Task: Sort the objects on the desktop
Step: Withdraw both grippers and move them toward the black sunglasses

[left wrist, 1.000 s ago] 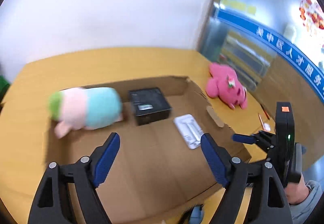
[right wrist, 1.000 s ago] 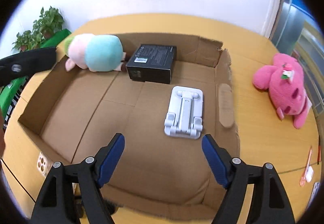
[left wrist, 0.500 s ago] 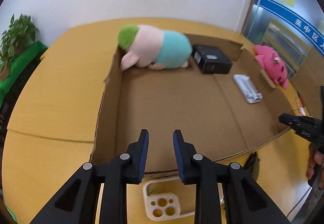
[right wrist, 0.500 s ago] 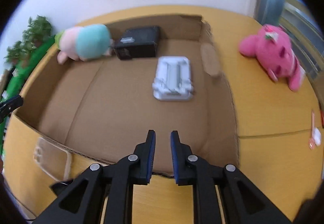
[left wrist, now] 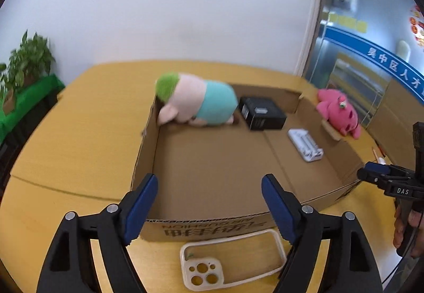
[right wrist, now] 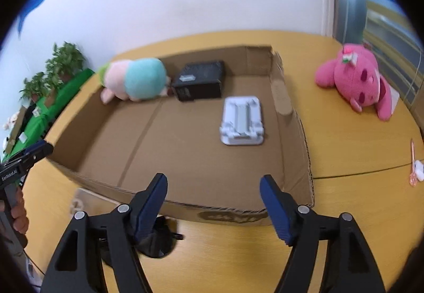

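Left gripper [left wrist: 209,202]: our fingers are opening wide with nothing between them, poised over the near wall of the cardboard box [left wrist: 206,216].
Right gripper [right wrist: 213,201]: its fingers are opening too, empty, above the box's near right stretch.
Phone case [left wrist: 230,257]: it lies flat on the table [left wrist: 74,139], just outside the box's near wall, right under our left gripper; we judge it light, thin and bendy, likely rubbery. We would pinch one long side rail, since the open middle gives nothing to grip.
Dark object [right wrist: 156,240]: it sits on the table beneath our right gripper; too blurred for us to say what it is.
Pink plush [right wrist: 355,81]: on the table, well right of the box; soft and light, so any bulky part should squeeze safely.
Already boxed: pastel plush [left wrist: 196,103], black carton [left wrist: 261,112], white stand [right wrist: 242,120].
Risk: we think the case may slide or flex out of a shallow pinch.
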`<control>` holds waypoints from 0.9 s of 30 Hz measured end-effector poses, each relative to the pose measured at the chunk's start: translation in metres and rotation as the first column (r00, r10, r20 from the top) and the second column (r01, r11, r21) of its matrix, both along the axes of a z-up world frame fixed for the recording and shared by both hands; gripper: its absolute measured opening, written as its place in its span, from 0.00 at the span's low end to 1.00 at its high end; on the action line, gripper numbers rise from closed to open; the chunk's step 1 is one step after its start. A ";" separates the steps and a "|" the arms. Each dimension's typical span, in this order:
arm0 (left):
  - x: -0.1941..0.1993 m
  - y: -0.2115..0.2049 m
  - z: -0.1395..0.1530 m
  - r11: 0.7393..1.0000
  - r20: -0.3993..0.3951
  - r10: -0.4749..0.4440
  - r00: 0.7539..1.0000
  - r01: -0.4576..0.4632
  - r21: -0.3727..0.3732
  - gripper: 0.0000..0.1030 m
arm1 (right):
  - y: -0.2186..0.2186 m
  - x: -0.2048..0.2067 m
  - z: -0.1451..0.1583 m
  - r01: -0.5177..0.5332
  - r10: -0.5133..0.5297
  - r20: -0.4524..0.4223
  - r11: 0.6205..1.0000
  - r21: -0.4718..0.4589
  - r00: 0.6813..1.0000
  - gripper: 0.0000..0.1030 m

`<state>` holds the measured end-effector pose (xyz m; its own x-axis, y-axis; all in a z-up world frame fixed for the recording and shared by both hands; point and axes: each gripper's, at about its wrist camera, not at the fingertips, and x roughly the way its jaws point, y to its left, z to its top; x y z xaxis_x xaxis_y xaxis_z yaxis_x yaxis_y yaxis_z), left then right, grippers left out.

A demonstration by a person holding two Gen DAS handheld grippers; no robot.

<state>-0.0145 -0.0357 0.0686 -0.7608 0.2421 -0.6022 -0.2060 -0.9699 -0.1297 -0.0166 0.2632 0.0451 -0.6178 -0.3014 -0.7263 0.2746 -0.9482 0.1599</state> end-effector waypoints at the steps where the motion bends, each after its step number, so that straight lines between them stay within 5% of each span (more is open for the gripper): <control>1: 0.004 0.001 0.004 1.000 -0.018 -0.005 1.000 0.005 0.001 0.82 | -0.002 0.004 0.004 -0.004 0.004 -0.008 1.000 -0.005 1.000 0.74; 3: 0.010 0.004 0.010 0.999 -0.023 -0.021 1.000 0.022 0.026 0.79 | -0.006 0.012 0.010 -0.013 0.013 -0.027 1.000 -0.025 1.000 0.74; 5: 0.012 0.011 0.012 0.997 0.000 -0.074 0.997 0.074 0.022 0.46 | -0.010 0.020 0.015 -0.024 0.023 -0.053 0.999 -0.021 0.998 0.68; 6: 0.012 0.017 0.011 0.995 0.023 -0.096 0.995 0.096 -0.006 0.21 | -0.013 0.022 0.016 -0.033 0.033 -0.060 0.999 -0.001 0.998 0.45; 7: 0.012 0.021 0.010 0.994 0.039 -0.105 0.994 0.106 -0.028 0.17 | -0.017 0.023 0.015 -0.045 0.046 -0.043 0.999 0.014 0.998 0.30; 8: 0.013 0.024 0.008 0.993 0.046 -0.108 0.993 0.110 -0.043 0.17 | -0.019 0.022 0.012 -0.063 0.063 -0.014 0.998 0.008 0.998 0.12; 11: 0.022 0.033 0.003 0.988 0.050 -0.143 0.988 0.146 -0.051 0.30 | -0.023 0.024 0.003 -0.082 0.082 0.016 0.996 -0.024 0.997 0.14; 12: 0.025 0.037 0.000 0.985 0.068 -0.159 0.985 0.162 -0.050 0.57 | -0.023 0.024 -0.001 -0.085 0.086 0.034 0.996 -0.039 0.996 0.23; 13: 0.029 0.040 -0.003 0.983 0.076 -0.173 0.982 0.177 -0.045 0.74 | -0.023 0.025 -0.005 -0.086 0.088 0.049 0.995 -0.053 0.995 0.32; 15: 0.039 0.047 -0.009 0.975 0.073 -0.218 0.973 0.220 -0.026 0.75 | -0.022 0.027 -0.014 -0.080 0.085 0.072 0.994 -0.072 0.994 0.51; 27: 0.057 0.101 -0.064 0.911 0.265 -0.403 0.876 0.410 0.028 0.73 | -0.019 0.033 -0.055 -0.069 0.087 0.198 0.993 -0.098 0.976 0.51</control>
<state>0.0422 0.0657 0.0050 -0.4150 0.4762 -0.7752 -0.5458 -0.8121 -0.2067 0.0164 0.2446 -0.0101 -0.4333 -0.4127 -0.8012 0.3007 -0.9043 0.3031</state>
